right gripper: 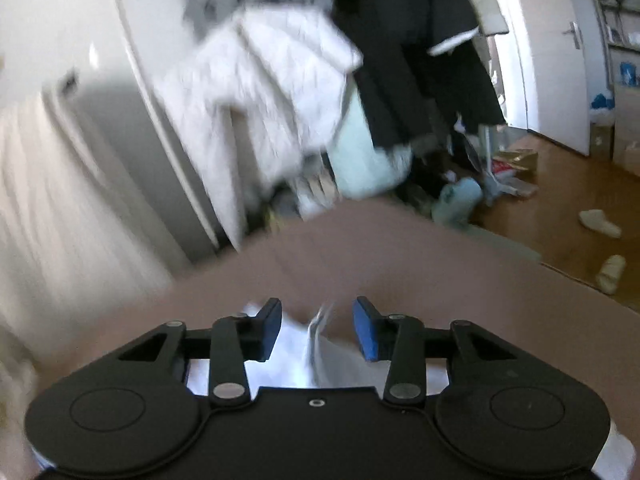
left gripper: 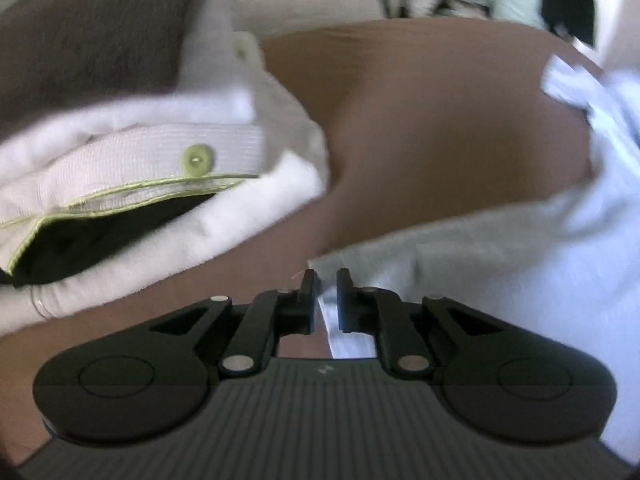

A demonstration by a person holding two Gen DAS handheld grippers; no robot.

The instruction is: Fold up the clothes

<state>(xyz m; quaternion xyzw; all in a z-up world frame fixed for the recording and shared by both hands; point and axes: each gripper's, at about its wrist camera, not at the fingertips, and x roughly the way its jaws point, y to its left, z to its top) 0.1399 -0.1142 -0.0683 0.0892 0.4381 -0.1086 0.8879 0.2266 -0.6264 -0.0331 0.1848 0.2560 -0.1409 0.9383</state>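
A white garment [left gripper: 500, 256] lies spread on the brown table [left gripper: 420, 120] in the left wrist view. My left gripper [left gripper: 324, 296] is shut on its near corner, the cloth pinched between the black fingers. In the right wrist view the same white garment [right gripper: 316, 344] bunches under my right gripper [right gripper: 316, 328], whose blue-padded jaws stand apart over a raised fold without clamping it. The view is blurred.
A folded white garment with a green button and green trim [left gripper: 160, 184] sits on the table at left, a brown cushion [left gripper: 80, 32] behind it. Beyond the table edge hang a white quilted jacket [right gripper: 272, 92] and dark clothes [right gripper: 420, 60]; clutter and slippers [right gripper: 600, 224] lie on the wooden floor.
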